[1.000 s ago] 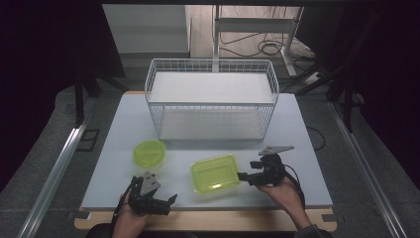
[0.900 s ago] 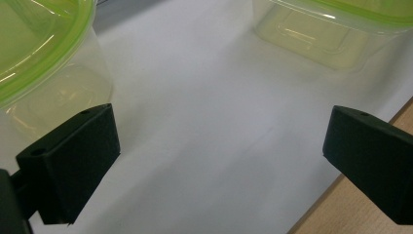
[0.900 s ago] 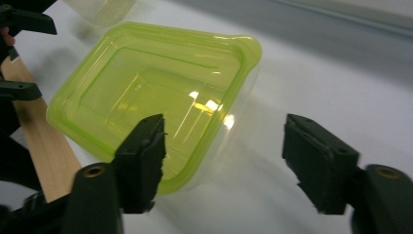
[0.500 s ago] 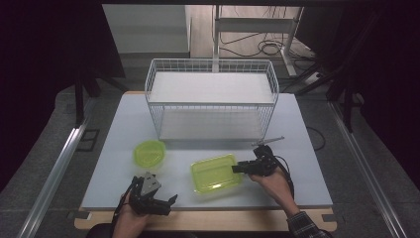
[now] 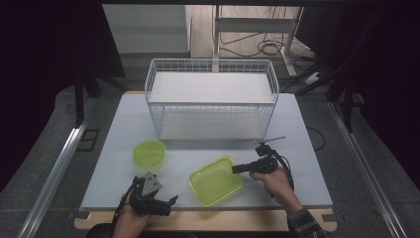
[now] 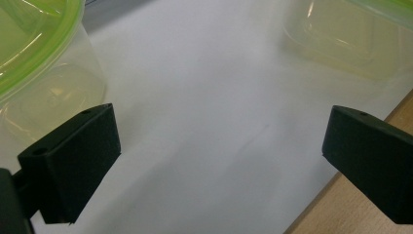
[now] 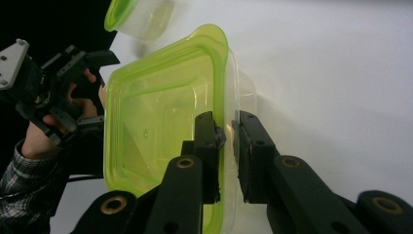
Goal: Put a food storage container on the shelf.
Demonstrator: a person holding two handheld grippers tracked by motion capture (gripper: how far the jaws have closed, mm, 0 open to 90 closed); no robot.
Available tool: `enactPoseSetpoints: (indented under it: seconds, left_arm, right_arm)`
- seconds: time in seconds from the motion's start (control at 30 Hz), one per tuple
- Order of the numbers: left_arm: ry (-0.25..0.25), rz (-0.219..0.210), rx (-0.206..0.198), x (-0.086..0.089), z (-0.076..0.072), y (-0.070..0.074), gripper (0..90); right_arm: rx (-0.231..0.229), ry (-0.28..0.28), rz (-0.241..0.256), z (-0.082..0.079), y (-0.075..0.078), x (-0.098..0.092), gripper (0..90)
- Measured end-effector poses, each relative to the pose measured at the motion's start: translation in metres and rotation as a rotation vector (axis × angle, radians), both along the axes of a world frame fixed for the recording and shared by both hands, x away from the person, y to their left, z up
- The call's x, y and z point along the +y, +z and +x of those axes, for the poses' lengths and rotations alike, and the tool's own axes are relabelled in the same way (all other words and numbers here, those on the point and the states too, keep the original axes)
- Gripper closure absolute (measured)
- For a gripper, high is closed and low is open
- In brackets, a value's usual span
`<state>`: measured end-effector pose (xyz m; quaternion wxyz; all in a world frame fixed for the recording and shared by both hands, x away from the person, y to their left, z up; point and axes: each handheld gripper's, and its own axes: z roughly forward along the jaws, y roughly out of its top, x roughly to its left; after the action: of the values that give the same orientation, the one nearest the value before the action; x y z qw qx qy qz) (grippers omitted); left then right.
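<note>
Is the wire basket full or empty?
Empty. The white wire basket shows bare shelves through its mesh; both green containers sit outside on the table.

No text, label, brand, number or sign can be read in any of the views. The square container and the round container seem to carry no lettering, though the pictures are too soft to be sure.

Left claw gapes wide, low at the near edge — right claw pinched nearly closed.
</note>
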<state>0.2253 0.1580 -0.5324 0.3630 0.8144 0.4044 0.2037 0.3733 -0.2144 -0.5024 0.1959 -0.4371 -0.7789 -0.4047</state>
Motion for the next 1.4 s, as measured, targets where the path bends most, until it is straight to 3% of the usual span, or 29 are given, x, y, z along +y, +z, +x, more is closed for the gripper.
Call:
enactPoseSetpoints:
  seconds: [0.43, 0.63, 1.4]
  left_arm:
    - [0.005, -0.003, -0.007, 0.001, 0.000, 0.001, 0.2]
    - [0.006, -0.002, -0.009, 0.001, 0.000, 0.001, 0.2]
    - [0.007, 0.005, -0.009, 0.001, 0.000, 0.000, 0.2]
  right_arm:
    - [-0.071, -0.069, 0.084, 0.000, 0.024, -0.012, 79.5]
    - [-0.083, -0.082, 0.122, 0.003, 0.036, -0.017, 79.5]
    - [-0.167, -0.162, 0.170, 0.022, 0.095, -0.018, 79.5]
